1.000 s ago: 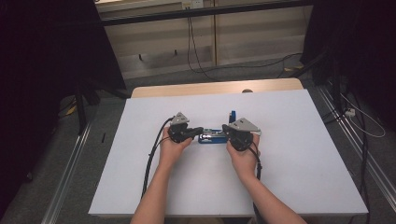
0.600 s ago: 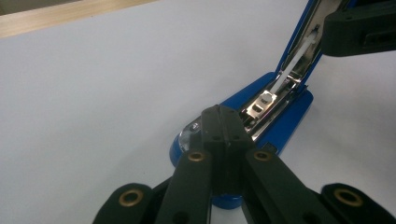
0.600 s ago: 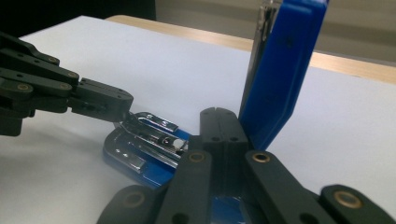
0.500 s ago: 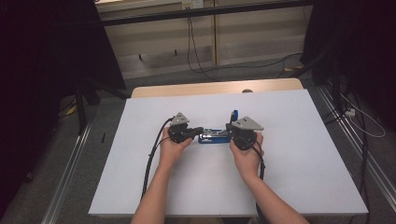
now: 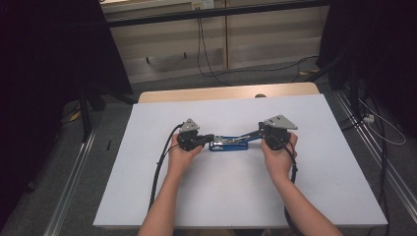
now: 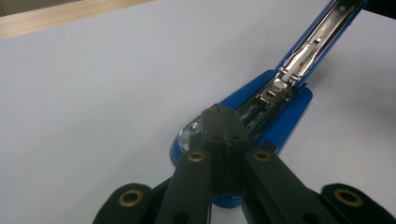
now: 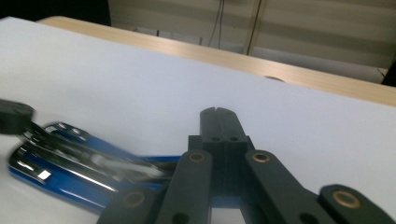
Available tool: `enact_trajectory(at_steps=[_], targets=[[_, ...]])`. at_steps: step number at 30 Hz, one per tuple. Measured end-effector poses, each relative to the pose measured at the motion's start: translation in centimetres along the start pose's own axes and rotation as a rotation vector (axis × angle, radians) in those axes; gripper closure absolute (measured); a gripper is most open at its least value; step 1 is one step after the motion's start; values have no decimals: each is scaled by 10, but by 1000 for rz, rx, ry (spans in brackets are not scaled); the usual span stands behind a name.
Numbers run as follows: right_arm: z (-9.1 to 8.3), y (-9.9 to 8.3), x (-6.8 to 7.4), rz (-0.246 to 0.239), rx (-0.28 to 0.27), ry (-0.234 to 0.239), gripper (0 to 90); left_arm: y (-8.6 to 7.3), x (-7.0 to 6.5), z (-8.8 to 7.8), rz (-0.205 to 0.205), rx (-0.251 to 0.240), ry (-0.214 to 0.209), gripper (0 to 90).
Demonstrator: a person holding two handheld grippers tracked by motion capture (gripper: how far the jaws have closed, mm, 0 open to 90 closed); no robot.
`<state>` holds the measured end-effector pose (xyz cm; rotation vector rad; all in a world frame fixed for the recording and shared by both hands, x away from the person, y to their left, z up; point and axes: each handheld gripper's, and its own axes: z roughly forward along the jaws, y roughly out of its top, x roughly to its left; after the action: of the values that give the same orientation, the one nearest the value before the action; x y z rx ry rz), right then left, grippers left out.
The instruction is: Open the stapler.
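Note:
A blue stapler (image 5: 227, 144) lies in the middle of the white table (image 5: 221, 196), hinged open, with its metal top arm (image 6: 303, 51) swung up and away from the base (image 6: 285, 121). My left gripper (image 5: 210, 138) is shut, and its joined tips (image 6: 222, 119) rest on the rounded front end of the base. At the stapler's right end, my right gripper (image 5: 260, 132) is also shut. In the right gripper view its closed jaws (image 7: 218, 114) lie over the blurred blue stapler (image 7: 70, 158), with nothing visible between them. Whether they touch the arm I cannot tell.
A wooden strip (image 5: 226, 92) runs along the table's far edge. Cables (image 5: 206, 59) trail on the floor behind it, and metal rails (image 5: 364, 147) flank both sides. Each gripper's cable (image 5: 160, 167) runs back along the forearm.
My right gripper has moved to the right and slightly up, and the stapler now spreads longer between the two grippers, its top arm swung open. The left gripper has stayed put.

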<state>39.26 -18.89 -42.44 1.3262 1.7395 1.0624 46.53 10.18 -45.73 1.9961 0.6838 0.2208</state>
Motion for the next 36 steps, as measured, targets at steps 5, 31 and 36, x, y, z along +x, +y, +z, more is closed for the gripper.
enact_trajectory(at_steps=[5,31,36], targets=[[2,-13,-10,-7,17,15,900,0,0,0,-7,0,-1,900],[7,-26,-30,-8,28,57,900,0,1,0,-29,-5,-9,900],[4,-25,-35,-23,26,73,900,0,2,0,-41,-3,-12,900]])
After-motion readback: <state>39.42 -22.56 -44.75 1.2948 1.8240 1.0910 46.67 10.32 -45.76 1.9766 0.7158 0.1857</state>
